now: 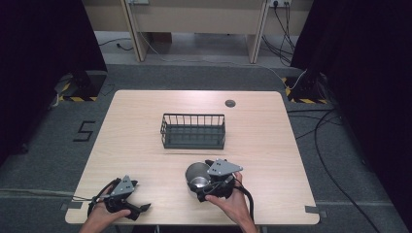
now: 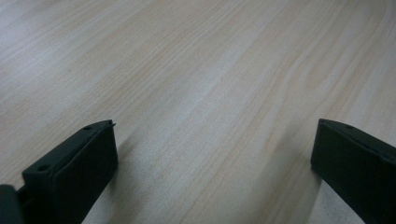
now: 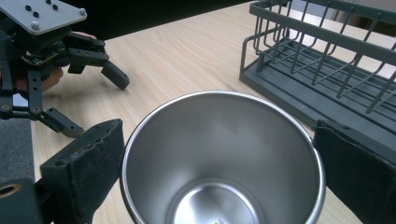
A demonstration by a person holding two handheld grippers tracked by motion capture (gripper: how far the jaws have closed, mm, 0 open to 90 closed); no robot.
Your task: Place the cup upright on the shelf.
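Cup upright (mouth up), between wide-open right gripper jaws, unheld, left gripper jaws open, empty.

Evenly lit from overhead; soft shadows beside the steel cup, mild glare inside it, slightly blurred throughout.

Looks like a lab recording setup. Lone wooden table on grey carpet, black curtains around, loose cables, hazard-taped stands.
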